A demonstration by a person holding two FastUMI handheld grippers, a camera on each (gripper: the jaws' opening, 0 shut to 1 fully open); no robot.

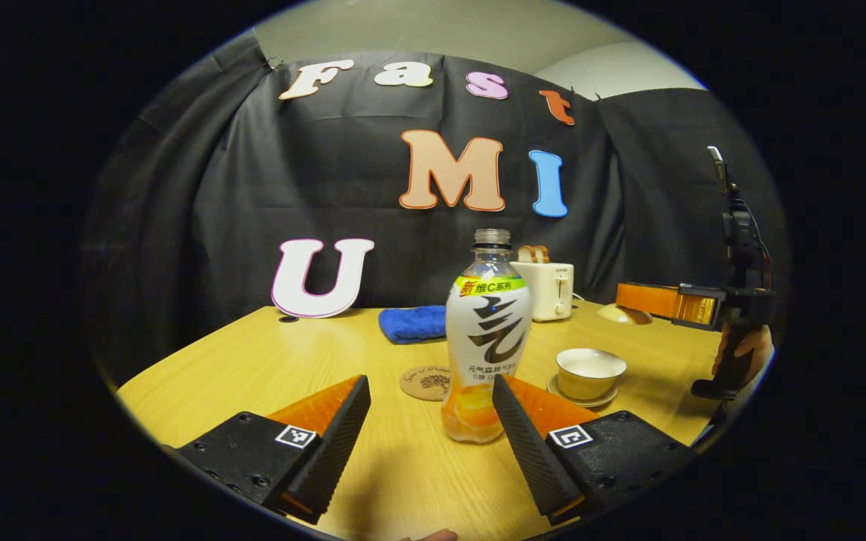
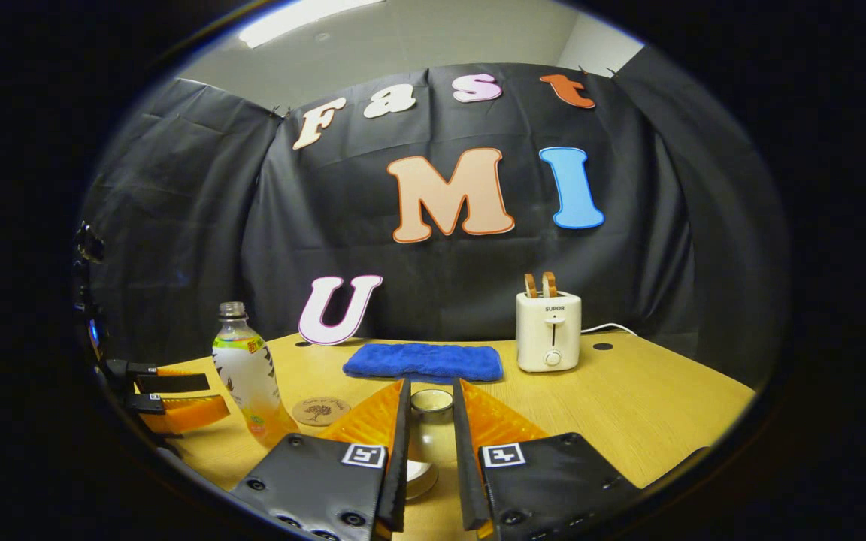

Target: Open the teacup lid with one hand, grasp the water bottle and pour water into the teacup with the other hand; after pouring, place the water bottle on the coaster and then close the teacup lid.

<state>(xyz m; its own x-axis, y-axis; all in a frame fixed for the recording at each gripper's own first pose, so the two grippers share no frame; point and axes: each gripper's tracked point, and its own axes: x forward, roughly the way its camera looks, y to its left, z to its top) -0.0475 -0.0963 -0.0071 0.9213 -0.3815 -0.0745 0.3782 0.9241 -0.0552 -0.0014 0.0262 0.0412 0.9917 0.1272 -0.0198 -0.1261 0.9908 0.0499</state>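
Tabletop point(image 2: 628, 406): light wood, set before the black cloth wall.

Water bottle point(image 1: 486, 338): upright on the tabletop, uncapped, orange liquid low in the base. In the left gripper view it stands just ahead of the left gripper point(image 1: 431, 398), slightly toward the right finger; fingers spread wide, not touching it.

Coaster point(image 1: 425, 382): round, cork-coloured, flat on the tabletop just beside the bottle, bare.

Teacup point(image 1: 591, 373): pale, on a saucer, open-topped, right of the bottle in the left gripper view.

Teacup lid point(image 2: 431, 421): pale rounded piece between the fingers of the right gripper point(image 2: 431, 406), raised above the cup rim seen below it. The fingers stand narrowly apart on either side and appear to pinch it, though contact is hard to confirm from this angle.

Right gripper, seen from the left gripper view, is held level above and beyond the teacup, a hand on its grip.

Blue towel point(image 2: 423, 361): folded, toward the back.

Toaster point(image 2: 549, 330): cream, two slices standing in its slots, right of the towel.
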